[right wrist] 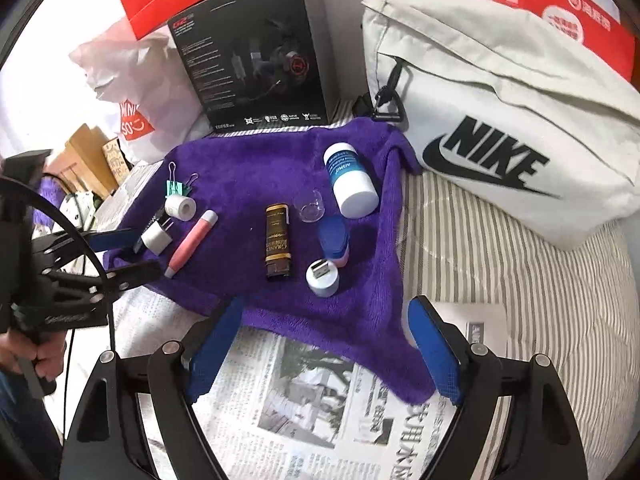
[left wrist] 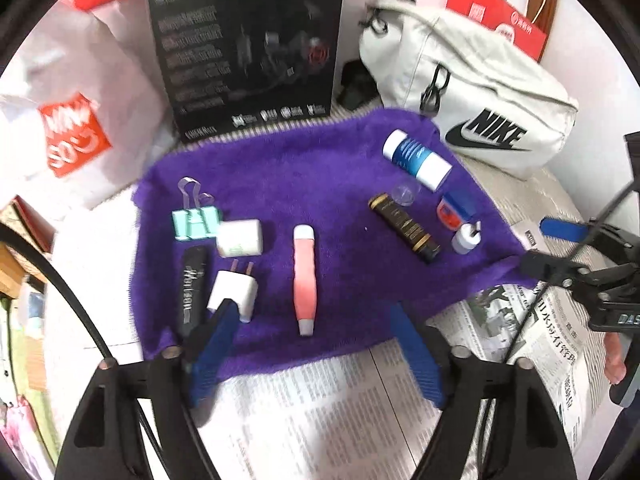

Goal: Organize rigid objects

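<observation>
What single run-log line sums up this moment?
left gripper: open, empty | right gripper: open, empty | pink pen, charger, bottle: lying on purple towel

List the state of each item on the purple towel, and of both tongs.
Left tongs: open, empty.
Right tongs: open, empty.
Blue-and-white bottle: lying on its side, capped.
Clear cup: empty.
Black-and-gold tube: lying flat.
Pink pen: lying flat, capped.
White plug: prongs exposed, unplugged.
Green binder clip: clamped shut, handles up.
Purple towel: spread flat, its right edge bunched.
</observation>
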`<move>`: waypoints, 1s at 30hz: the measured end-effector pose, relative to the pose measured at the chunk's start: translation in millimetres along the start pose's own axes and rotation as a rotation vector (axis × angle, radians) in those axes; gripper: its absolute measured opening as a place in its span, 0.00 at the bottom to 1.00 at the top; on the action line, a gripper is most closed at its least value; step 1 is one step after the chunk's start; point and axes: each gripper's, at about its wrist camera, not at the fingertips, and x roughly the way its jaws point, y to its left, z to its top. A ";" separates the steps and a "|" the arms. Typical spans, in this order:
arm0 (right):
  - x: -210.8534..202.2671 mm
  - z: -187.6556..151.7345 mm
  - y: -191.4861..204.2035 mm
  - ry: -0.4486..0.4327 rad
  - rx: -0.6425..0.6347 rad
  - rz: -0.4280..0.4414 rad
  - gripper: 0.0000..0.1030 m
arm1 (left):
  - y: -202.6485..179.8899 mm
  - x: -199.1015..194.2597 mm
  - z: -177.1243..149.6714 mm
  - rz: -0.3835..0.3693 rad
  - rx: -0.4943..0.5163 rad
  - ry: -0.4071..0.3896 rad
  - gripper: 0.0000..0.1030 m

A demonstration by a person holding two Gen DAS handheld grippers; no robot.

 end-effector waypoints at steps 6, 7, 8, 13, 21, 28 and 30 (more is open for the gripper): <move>-11.5 -10.0 11.8 0.019 0.029 -0.023 1.00 | -2.3 -47.4 -7.8 0.061 -0.061 -0.065 0.94; -14.9 -11.5 14.4 0.021 0.029 -0.024 1.00 | -3.0 -54.6 -8.9 0.067 -0.070 -0.078 0.95; -18.9 -12.8 17.9 0.022 0.026 -0.027 1.00 | -4.7 -62.2 -10.6 0.073 -0.079 -0.092 0.97; -51.5 -18.2 37.3 -0.026 -0.003 -0.042 1.00 | -16.2 -96.5 -27.4 0.104 -0.103 -0.146 0.97; -101.8 -43.8 52.2 -0.114 -0.014 -0.140 1.00 | -33.2 -124.1 -68.3 0.120 -0.169 -0.181 0.97; -116.0 -81.2 47.3 -0.131 -0.030 -0.148 1.00 | -49.6 -137.9 -100.1 0.149 -0.163 -0.208 0.97; -119.1 -88.1 45.7 -0.134 -0.028 -0.151 1.00 | -52.5 -141.3 -106.2 0.153 -0.156 -0.213 0.97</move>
